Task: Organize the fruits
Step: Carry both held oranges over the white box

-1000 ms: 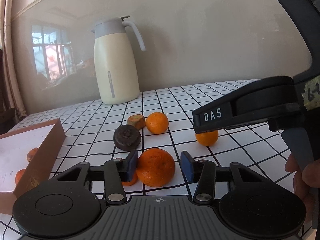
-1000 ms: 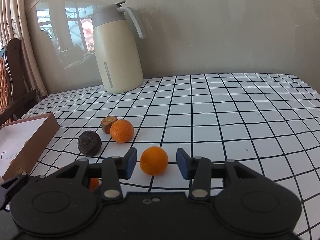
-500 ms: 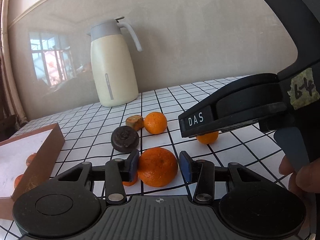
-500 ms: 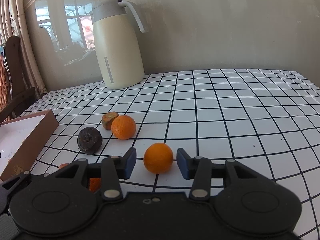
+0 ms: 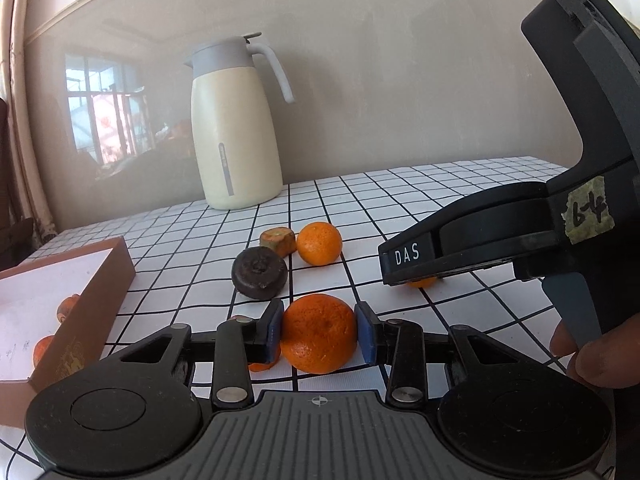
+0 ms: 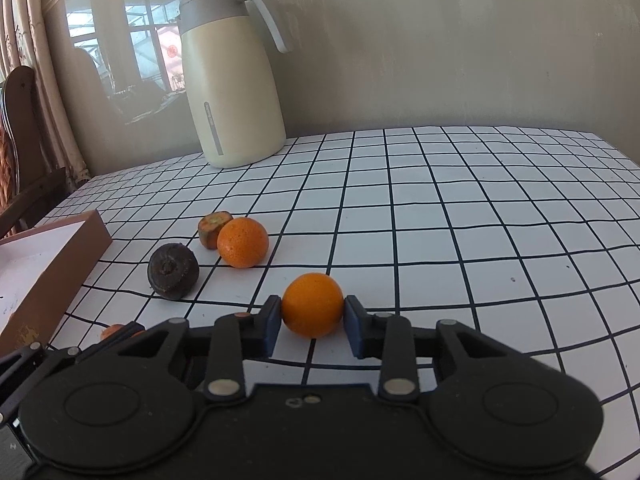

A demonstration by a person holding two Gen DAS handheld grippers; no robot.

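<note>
- Cream jug (image 5: 236, 136) at back of the checked table (image 6: 460, 216); brown box (image 5: 76, 280) at left; dark fruit (image 6: 173, 271) and another orange (image 6: 243, 242) just behind.
- Left gripper (image 5: 319, 332) pads clamp big orange (image 5: 319, 334).
- Right gripper (image 6: 312, 318) pads touch both sides of small orange (image 6: 313, 305).

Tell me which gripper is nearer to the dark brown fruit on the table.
Left. The left gripper, closed on a large orange, sits just in front of the dark brown fruit. The right gripper, gripping a small orange, is farther off to its right.
</note>
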